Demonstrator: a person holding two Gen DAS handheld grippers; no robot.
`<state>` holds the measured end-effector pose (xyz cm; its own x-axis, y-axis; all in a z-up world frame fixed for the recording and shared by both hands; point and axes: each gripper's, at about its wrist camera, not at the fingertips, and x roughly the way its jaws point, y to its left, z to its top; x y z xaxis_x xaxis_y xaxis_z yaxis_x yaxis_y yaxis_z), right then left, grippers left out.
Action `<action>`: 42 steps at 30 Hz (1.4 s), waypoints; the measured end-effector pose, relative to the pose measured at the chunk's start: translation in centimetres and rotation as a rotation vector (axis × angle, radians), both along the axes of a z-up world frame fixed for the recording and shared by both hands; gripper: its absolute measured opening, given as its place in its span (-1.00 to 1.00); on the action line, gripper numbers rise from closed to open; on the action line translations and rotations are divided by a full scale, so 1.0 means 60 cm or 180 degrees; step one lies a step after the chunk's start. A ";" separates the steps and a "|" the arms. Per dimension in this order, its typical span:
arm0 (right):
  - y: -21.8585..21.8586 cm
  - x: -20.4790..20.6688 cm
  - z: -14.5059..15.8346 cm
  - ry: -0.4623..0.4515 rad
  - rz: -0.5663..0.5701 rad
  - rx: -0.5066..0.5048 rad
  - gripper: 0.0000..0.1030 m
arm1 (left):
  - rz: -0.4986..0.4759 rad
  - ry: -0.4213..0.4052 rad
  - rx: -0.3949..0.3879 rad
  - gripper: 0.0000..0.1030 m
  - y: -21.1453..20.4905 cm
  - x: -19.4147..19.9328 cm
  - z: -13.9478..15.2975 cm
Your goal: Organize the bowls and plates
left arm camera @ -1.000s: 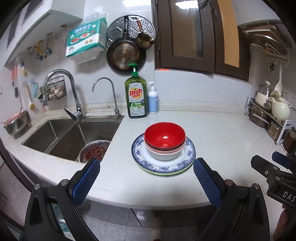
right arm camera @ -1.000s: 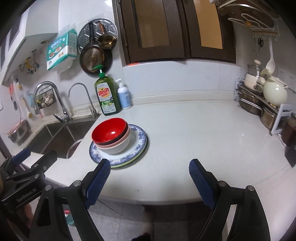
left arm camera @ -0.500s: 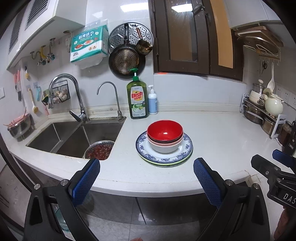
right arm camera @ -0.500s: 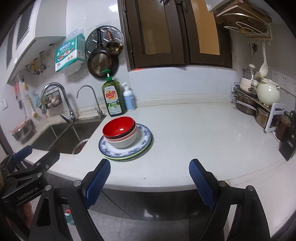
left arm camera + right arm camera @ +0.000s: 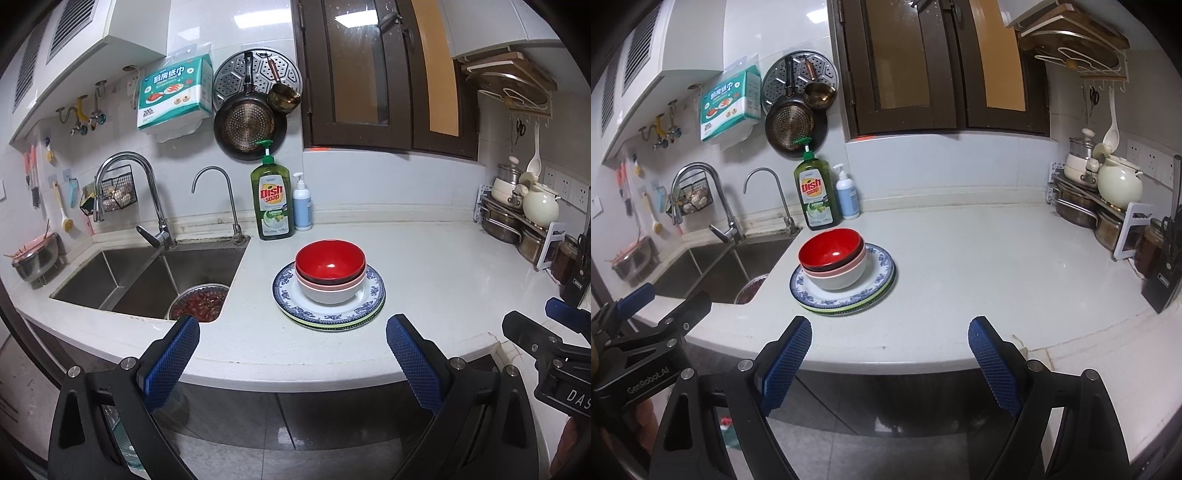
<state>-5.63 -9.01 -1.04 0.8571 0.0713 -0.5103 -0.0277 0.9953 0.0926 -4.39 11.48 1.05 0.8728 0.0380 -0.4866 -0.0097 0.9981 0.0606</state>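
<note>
Left claw [image 5: 291,354] spread wide, holding nothing, blue-padded fingers [image 5: 171,363] hanging off the front edge of the counter [image 5: 443,273], short of the dish stack. Right claw [image 5: 890,354] likewise wide and empty, also out past the counter's front edge, pointed at the bare stretch to the right of the stack. Seen from the left wrist as a black frame with a blue tip at the far right; left claw seen the same way at the far left of the right wrist view.

Largest first around the stack: white counter carrying it; steel sink [image 5: 147,277] sunk into the counter to the stack's left, with a metal basin of dark red contents [image 5: 199,302] in its near corner. Behind the stack against the wall, green dish soap bottle [image 5: 271,201] and, just beside it, smaller white pump bottle [image 5: 302,205]. Well to the stack's right, rack of pots [image 5: 517,218] against the corner.

Stack itself near the counter's front: blue-patterned plate [image 5: 328,314] on top of another plate with a green rim showing beneath, then nested bowls centred on it, white bowl [image 5: 328,293] lowest, pink bowl [image 5: 314,282] within it, red bowl [image 5: 330,260] on top, its outside dark.
</note>
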 end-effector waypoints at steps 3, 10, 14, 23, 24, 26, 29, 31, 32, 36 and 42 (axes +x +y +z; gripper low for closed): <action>0.001 -0.003 0.000 -0.0003 0.0014 0.0000 0.70 | -0.0006 0.0009 -0.0016 1.00 0.005 -0.002 -0.002; 0.003 -0.005 0.000 0.0001 0.0036 -0.0006 0.70 | 0.0011 0.0023 -0.0012 1.00 0.006 -0.007 -0.003; 0.003 -0.005 0.000 -0.0006 0.0042 -0.0009 0.70 | 0.0015 0.0018 -0.0009 1.00 0.006 -0.009 -0.002; 0.006 -0.007 -0.001 -0.0016 0.0037 -0.0007 0.70 | 0.0027 0.0013 0.0004 1.00 0.006 -0.012 -0.001; 0.006 -0.009 -0.001 -0.0017 0.0044 -0.0005 0.70 | 0.0024 0.0011 0.0002 1.00 0.007 -0.013 -0.001; 0.007 -0.012 0.000 -0.0023 0.0044 -0.0006 0.70 | 0.0032 0.0006 0.0007 1.00 0.006 -0.016 0.000; 0.008 -0.014 0.001 -0.0029 0.0042 -0.0007 0.70 | 0.0030 0.0003 0.0005 1.00 0.007 -0.017 0.000; 0.008 -0.015 0.001 -0.0031 0.0047 0.0001 0.70 | 0.0031 0.0000 0.0006 1.00 0.007 -0.019 0.000; 0.008 -0.016 0.001 -0.0034 0.0048 -0.0002 0.70 | 0.0029 0.0001 0.0005 1.00 0.007 -0.018 0.000; 0.008 -0.018 0.001 -0.0034 0.0051 -0.0003 0.70 | 0.0042 0.0003 0.0010 1.00 0.007 -0.023 -0.001; 0.008 -0.018 0.001 -0.0033 0.0053 -0.0006 0.70 | 0.0061 0.0015 0.0005 1.00 0.004 -0.029 0.001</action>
